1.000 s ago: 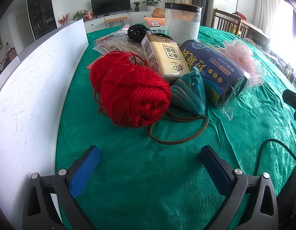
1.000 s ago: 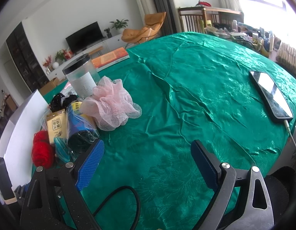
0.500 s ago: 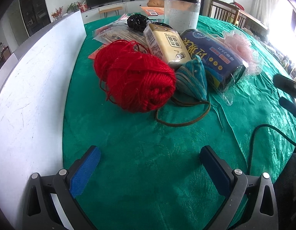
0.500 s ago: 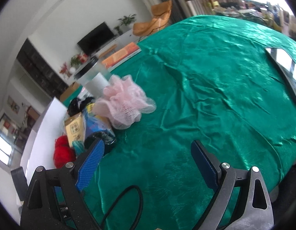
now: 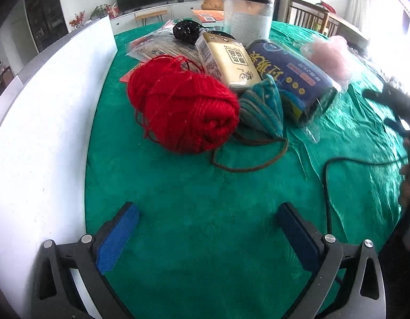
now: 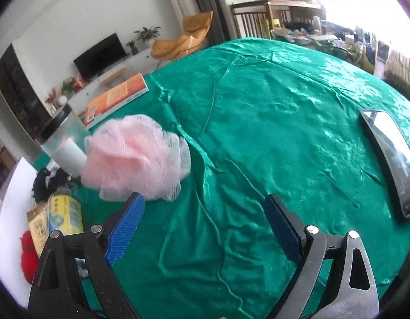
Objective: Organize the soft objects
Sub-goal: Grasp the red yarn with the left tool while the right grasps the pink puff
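We are holding the left gripper (image 5: pixel 208 220) over bare green tablecloth (image 5: pixel 205 191), its blue-padded jaws standing wide apart and gripping nothing. Beyond it we are finding the red yarn ball (image 5: pixel 182 106) lying on the cloth, touching a teal striped pouch (image 5: pixel 262 107) on its right, whose brown cord (image 5: pixel 251 168) is looping toward us. Behind these are lying a beige tissue pack (image 5: pixel 227 61) and a blue plastic-wrapped roll (image 5: pixel 291 75); a clear jar with a black lid (image 5: pixel 247 17) is standing at the far end. A white board (image 5: pixel 42 122) is running along the left. We are keeping the right gripper (image 6: pixel 205 220) likewise spread and empty, with the pink mesh bath pouf (image 6: pixel 137 159) just beyond its left finger. A phone (image 6: pixel 391 156) is lying far right
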